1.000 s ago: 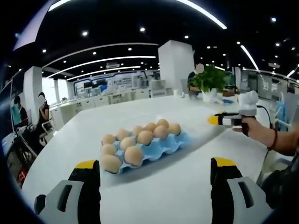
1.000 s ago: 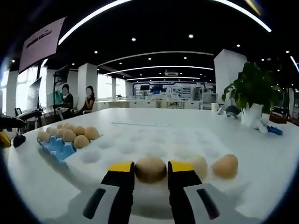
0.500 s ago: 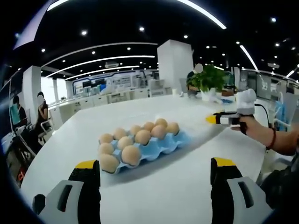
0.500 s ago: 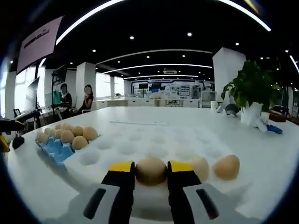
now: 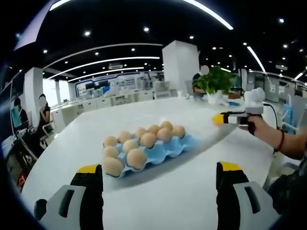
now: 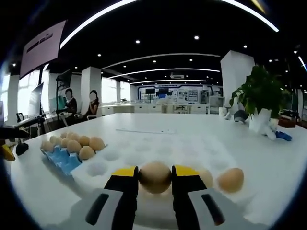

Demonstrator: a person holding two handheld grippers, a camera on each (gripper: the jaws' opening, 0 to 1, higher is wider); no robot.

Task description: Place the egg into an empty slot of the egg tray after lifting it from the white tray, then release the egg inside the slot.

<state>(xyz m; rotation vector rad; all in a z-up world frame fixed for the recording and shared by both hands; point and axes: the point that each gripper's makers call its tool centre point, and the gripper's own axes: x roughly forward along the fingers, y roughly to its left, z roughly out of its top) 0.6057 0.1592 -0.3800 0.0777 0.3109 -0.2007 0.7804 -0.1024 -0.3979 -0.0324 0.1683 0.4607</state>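
My right gripper (image 6: 155, 184) clamps its jaws on the brown egg (image 6: 155, 176) over the white dimpled tray (image 6: 144, 153); the egg's underside is hidden. My left gripper (image 5: 158, 184) is released near the blue egg tray (image 5: 163, 151).

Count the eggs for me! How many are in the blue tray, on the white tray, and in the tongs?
Eggs in the blue tray: 12
Eggs on the white tray: 2
Egg in the right tongs: 1
Total: 15
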